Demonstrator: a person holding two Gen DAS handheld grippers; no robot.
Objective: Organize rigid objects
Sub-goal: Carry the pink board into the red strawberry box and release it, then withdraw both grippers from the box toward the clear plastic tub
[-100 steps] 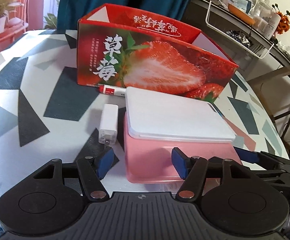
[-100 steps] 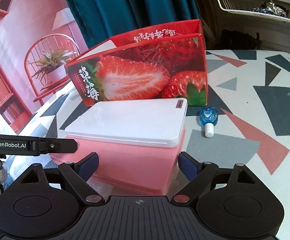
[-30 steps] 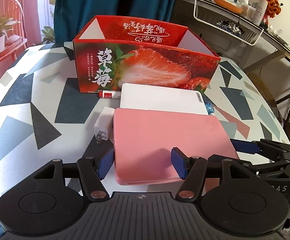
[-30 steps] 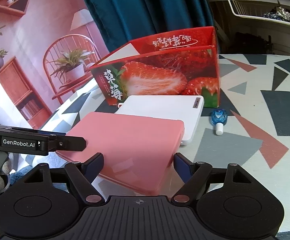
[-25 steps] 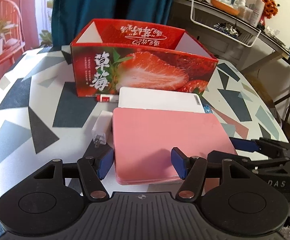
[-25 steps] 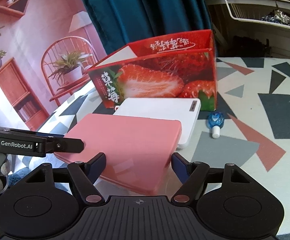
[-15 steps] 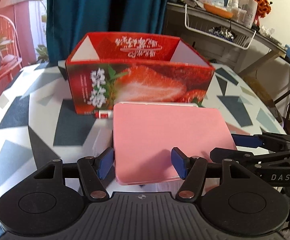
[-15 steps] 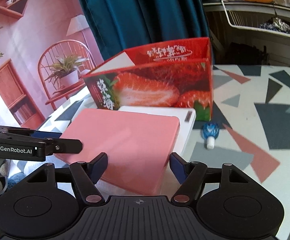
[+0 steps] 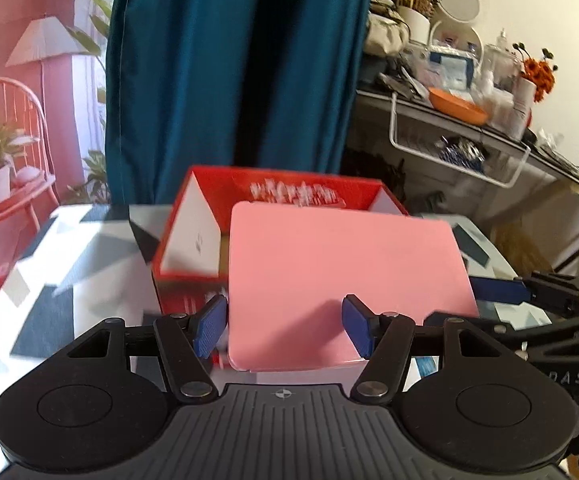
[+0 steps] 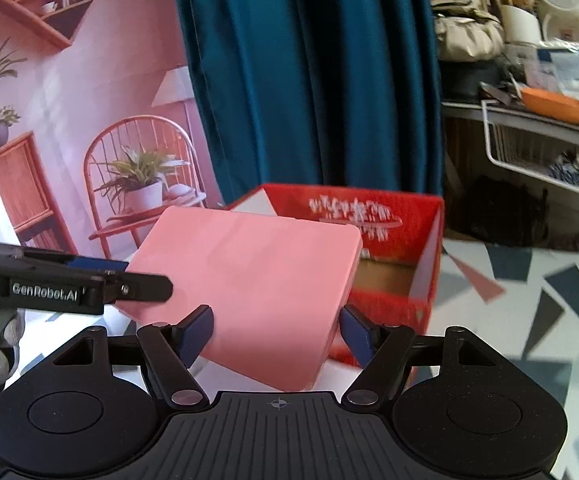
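A flat pink box [image 9: 341, 264] hangs in the air, its far end over the open red strawberry carton [image 9: 193, 240]. My left gripper [image 9: 284, 326] is shut on its near left corner, one pad at the left edge and one over the face. My right gripper [image 10: 275, 330] clasps the near right corner of the pink box [image 10: 249, 272]; its jaws are opening slightly, with the pads against the box. Each gripper shows in the other's view: the right gripper [image 9: 501, 292] at the right, the left gripper [image 10: 129, 280] at the left. The red carton [image 10: 409, 216] shows a brown floor.
The carton stands on a round table [image 9: 69, 264] with grey and pink triangles. A white sliver [image 9: 301, 378] peeks from under the pink box. A teal curtain [image 9: 229, 80] hangs behind; a cluttered shelf with a wire basket [image 9: 449, 148] stands at the right.
Both grippers have carried the pink box up off the table and forward. It now covers the white box and reaches over the carton's near wall.
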